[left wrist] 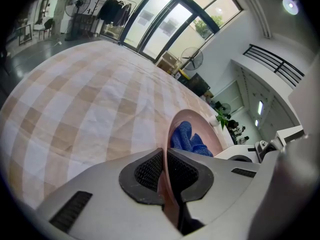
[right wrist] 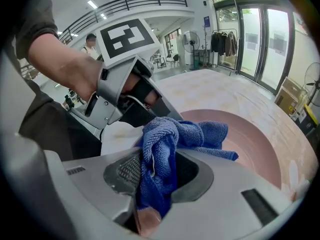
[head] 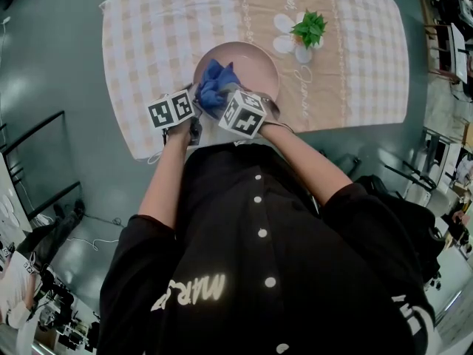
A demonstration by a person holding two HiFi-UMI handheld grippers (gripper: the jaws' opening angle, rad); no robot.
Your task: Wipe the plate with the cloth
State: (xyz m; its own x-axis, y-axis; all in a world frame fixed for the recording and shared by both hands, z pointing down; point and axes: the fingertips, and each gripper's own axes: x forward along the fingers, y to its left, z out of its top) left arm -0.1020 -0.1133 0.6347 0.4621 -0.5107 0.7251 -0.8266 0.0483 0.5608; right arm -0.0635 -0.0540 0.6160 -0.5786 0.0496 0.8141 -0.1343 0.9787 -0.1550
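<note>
The left gripper [left wrist: 165,176] is clamped on the near rim of the plate [left wrist: 192,116], apparently to steady it on the checked surface [left wrist: 90,99] during wiping. The cloth [right wrist: 172,136] sits bunched over the plate's near side. One end is pinched between the closed jaws of the right gripper [right wrist: 159,174], ready to be dragged across the dish. A plant [head: 308,29] stands beyond, out of the way.

Pink plate [head: 255,59]; blue cloth [head: 215,86]; beige-white checked tablecloth [head: 148,43]; black-white marker cubes [head: 242,114].
</note>
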